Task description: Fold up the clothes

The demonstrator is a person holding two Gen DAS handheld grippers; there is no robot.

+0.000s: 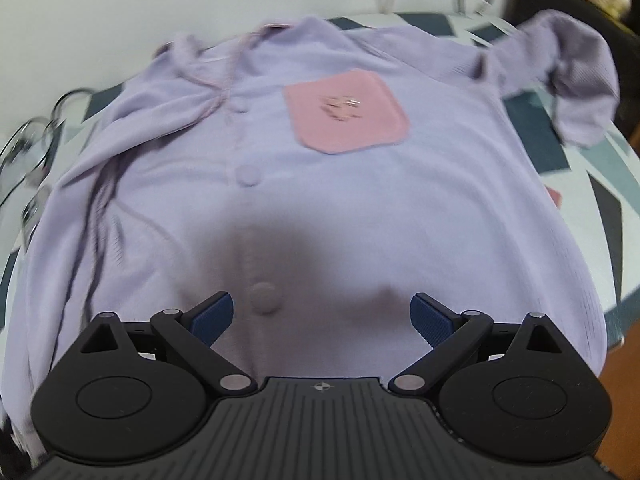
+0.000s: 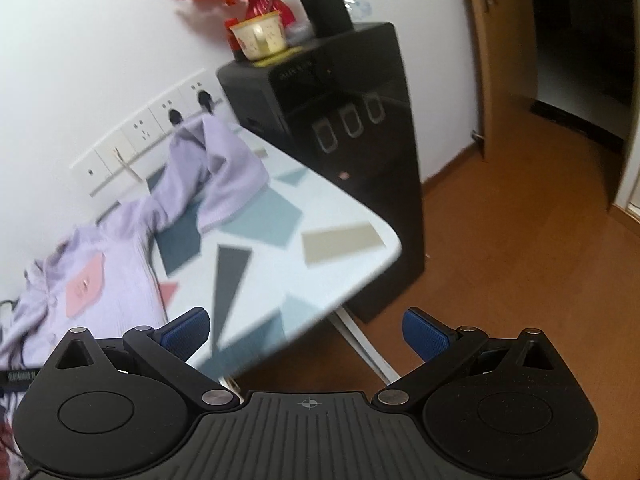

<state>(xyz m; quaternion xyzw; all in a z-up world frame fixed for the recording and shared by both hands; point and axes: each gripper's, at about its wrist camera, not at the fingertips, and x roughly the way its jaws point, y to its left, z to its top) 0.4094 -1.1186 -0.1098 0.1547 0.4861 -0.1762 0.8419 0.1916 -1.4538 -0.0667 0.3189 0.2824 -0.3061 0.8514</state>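
While no writing reads clearly, both grippers, left gripper (image 1: 322,316) and right gripper (image 2: 306,330), gape above the lilac shirt (image 1: 320,200).

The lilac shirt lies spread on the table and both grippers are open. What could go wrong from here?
1. The far sleeve is bunched and partly raised, so a fold may trap wrinkles.
2. The lilac shirt hem hangs over the table edge; a pull might drag it off.
3. The left gripper could pinch a button rather than cloth.

White wall (image 2: 80,40) with sockets (image 2: 140,128); wood floor (image 2: 520,260); black cabinet (image 2: 360,140); patterned table (image 2: 320,248).
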